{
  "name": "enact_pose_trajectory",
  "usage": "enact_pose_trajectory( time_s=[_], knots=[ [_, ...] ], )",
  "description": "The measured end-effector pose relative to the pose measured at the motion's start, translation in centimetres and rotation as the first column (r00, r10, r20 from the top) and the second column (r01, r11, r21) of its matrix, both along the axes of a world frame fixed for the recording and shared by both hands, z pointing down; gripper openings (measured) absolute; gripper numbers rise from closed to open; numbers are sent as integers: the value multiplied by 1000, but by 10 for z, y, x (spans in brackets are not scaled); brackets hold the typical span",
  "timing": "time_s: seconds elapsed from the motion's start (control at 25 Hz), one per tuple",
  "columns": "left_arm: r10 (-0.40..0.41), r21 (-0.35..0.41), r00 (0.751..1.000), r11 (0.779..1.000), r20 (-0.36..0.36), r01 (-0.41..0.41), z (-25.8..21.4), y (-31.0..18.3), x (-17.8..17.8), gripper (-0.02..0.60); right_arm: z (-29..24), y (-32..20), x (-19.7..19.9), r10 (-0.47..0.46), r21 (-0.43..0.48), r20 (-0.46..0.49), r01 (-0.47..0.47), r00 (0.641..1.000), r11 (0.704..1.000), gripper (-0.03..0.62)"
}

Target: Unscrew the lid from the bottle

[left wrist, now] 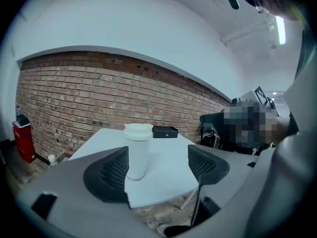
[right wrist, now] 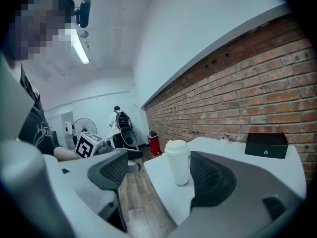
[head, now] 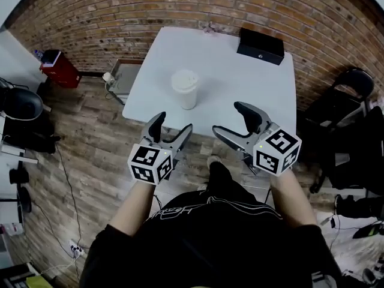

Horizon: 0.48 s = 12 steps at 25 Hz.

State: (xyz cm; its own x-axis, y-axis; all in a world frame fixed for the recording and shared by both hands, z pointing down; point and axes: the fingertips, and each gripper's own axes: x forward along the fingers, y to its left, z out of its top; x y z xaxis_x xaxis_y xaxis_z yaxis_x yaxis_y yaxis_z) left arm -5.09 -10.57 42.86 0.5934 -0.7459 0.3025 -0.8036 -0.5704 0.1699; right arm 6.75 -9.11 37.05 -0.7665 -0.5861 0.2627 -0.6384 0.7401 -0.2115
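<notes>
Before table (head: 228,71), left hand-held gripper (head: 173,125) and right hand-held gripper (head: 228,119) hover, jaws spread, empty.

Left gripper (head: 174,125), right gripper (head: 229,117) just beside it, both fingers (left wrist: 106,175) wide apart, empty, forearms (head: 133,204) bare

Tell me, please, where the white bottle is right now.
In the head view, the white bottle stands upright on the table, slightly left of its middle, ahead of the left tool and the right tool, touching neither.
</notes>
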Motion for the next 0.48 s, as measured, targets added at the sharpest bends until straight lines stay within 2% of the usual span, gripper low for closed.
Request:
enact_pose_trajectory(
  time_s=[0.2, 0.48],
  knots=[
    [-34, -17, 999, 999, 25, 34, 25, -42, 0, 377, 14, -46, -16, -46, -14, -30, 45, 999, 999, 380],
    [14, -51, 995, 999, 97, -9, 57, -84, 1, 385, 33, -105, -53, -135, -27, -72, 133, 988, 991, 380]
  ],
)
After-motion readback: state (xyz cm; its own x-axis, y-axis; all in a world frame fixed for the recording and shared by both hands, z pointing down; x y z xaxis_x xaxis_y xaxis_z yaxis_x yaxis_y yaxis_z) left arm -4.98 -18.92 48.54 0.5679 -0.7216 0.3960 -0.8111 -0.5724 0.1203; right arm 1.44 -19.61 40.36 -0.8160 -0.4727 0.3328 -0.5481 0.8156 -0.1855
